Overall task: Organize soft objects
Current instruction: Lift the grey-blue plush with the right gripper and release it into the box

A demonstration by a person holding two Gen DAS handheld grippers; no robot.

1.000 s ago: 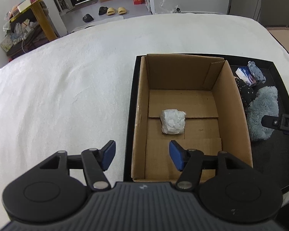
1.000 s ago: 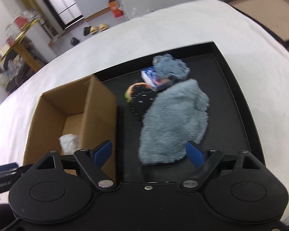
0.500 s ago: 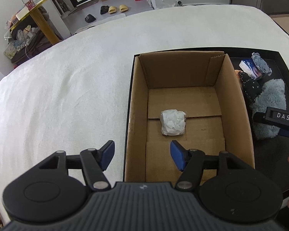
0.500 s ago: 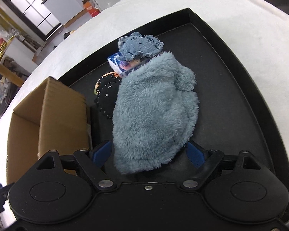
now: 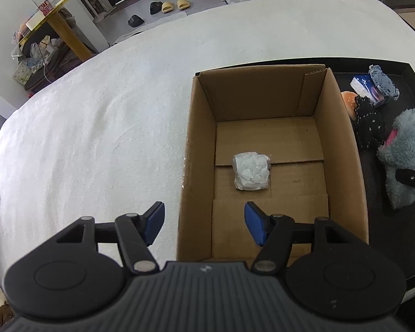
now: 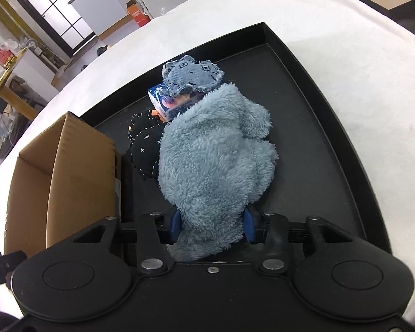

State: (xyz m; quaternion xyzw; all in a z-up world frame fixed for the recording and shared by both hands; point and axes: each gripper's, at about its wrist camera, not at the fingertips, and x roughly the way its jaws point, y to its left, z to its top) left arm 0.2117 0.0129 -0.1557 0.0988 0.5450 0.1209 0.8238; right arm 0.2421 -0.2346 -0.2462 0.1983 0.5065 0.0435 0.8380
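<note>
Fleece fills the space between the right gripper's (image 6: 211, 227) blue pads: a grey-blue fluffy soft toy (image 6: 215, 160) lies on the black tray (image 6: 318, 127) straight ahead of it, its near end squeezed between the pads (image 6: 176, 225) as the jaws are closing on it. Beyond the toy sit a small denim cat-face piece (image 6: 192, 76), a printed packet (image 6: 166, 102) under it, and a black speckled soft item (image 6: 144, 144) ahead and to the left. Further left stands the cardboard box (image 6: 77, 171). The left gripper (image 5: 204, 222) hovers with its jaws partly apart and nothing between them, straddling the box's near-left wall. Ahead of it, on the box floor, rests a crumpled white wad (image 5: 251, 170). White cloth (image 5: 96, 124) spreads to its left.
</note>
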